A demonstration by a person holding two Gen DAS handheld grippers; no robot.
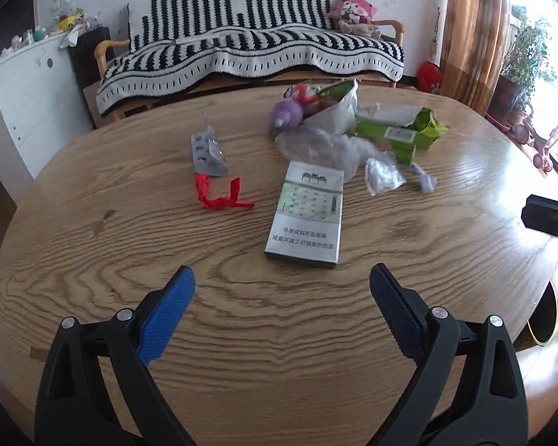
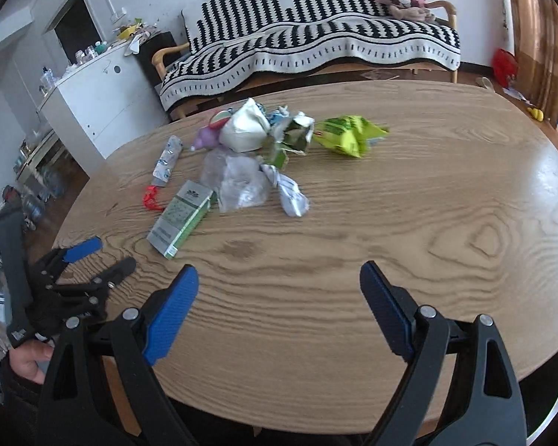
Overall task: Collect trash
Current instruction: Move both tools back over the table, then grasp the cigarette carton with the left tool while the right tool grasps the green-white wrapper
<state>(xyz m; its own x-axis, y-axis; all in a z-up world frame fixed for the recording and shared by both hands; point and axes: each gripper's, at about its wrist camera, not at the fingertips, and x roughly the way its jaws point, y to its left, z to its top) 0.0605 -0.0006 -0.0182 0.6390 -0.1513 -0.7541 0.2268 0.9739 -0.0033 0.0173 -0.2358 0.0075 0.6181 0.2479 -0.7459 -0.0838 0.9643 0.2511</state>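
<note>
Hovering above the near edge of the wooden table (image 1: 111,230), both tools were empty and spread wide: the left gripper (image 1: 282,290) faced the cigarette carton (image 1: 305,215) almost square on, while the right gripper (image 2: 279,290) looked across bare wood toward the same litter from further to the right. That carton lay flat and nearest to the person, its long side running away from the left tool, which probably explains why that tool was lined up with it; it looked like the easiest first pick. Just beyond it, the trash sat in a loose heap: a crumpled clear plastic bag (image 1: 316,145), a twisted silver wrapper (image 1: 381,178), a torn green box (image 1: 401,133) and a white bag (image 2: 243,130). Off to the left, apart from the heap, lay a red ribbon (image 1: 219,195) and a foil blister pack (image 1: 206,152). A dark, yellow-rimmed bin (image 1: 543,316) seemed to stand beside the table's right end, though little of it showed. No piece had yet been lifted.
</note>
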